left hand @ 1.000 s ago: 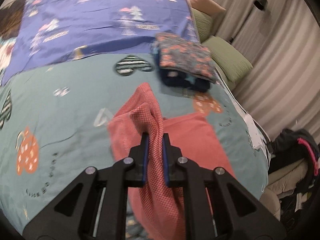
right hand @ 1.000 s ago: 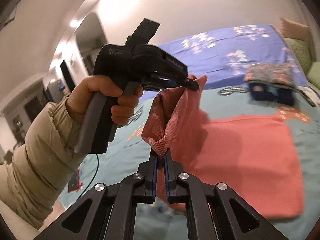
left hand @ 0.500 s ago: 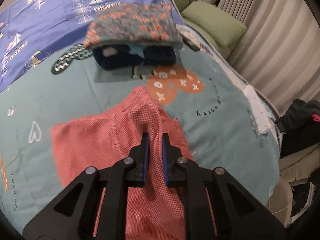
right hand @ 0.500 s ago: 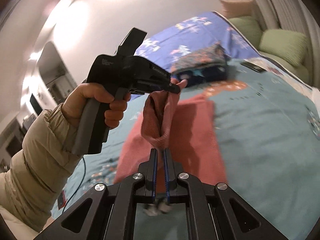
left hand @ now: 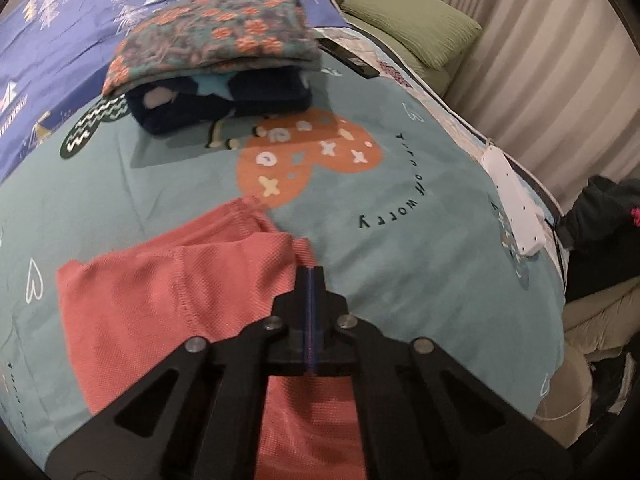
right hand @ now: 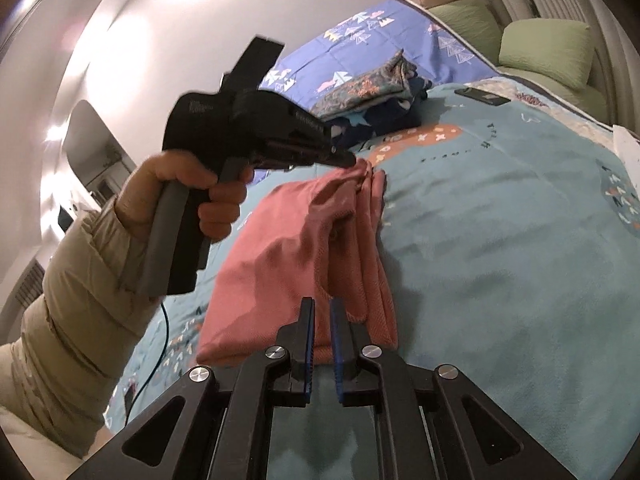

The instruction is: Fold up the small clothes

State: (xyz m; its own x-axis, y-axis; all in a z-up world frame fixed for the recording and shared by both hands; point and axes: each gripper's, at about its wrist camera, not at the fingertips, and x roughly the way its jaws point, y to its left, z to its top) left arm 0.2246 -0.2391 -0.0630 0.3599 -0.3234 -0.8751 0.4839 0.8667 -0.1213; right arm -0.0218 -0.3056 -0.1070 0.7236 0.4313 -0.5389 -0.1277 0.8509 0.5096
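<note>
A coral-red knit garment (left hand: 168, 284) lies folded over itself on the teal bedspread (left hand: 420, 264). My left gripper (left hand: 310, 276) is shut on the garment's far corner, low over the bed; it also shows in the right wrist view (right hand: 344, 159), pinching that corner. My right gripper (right hand: 321, 312) is slightly open and empty, just at the garment's (right hand: 296, 248) near edge, which lies flat on the bed.
A stack of folded clothes (left hand: 216, 64) sits beyond the garment, on the bed's far side. A white power strip (left hand: 514, 204) and a black phone (left hand: 348, 58) lie near the right edge. Green cushions (left hand: 416, 24) and curtains stand beyond.
Both grippers carried the lifted edge over toward the right and down, folding the garment in half. My right gripper has let go of it; the left still holds its corner.
</note>
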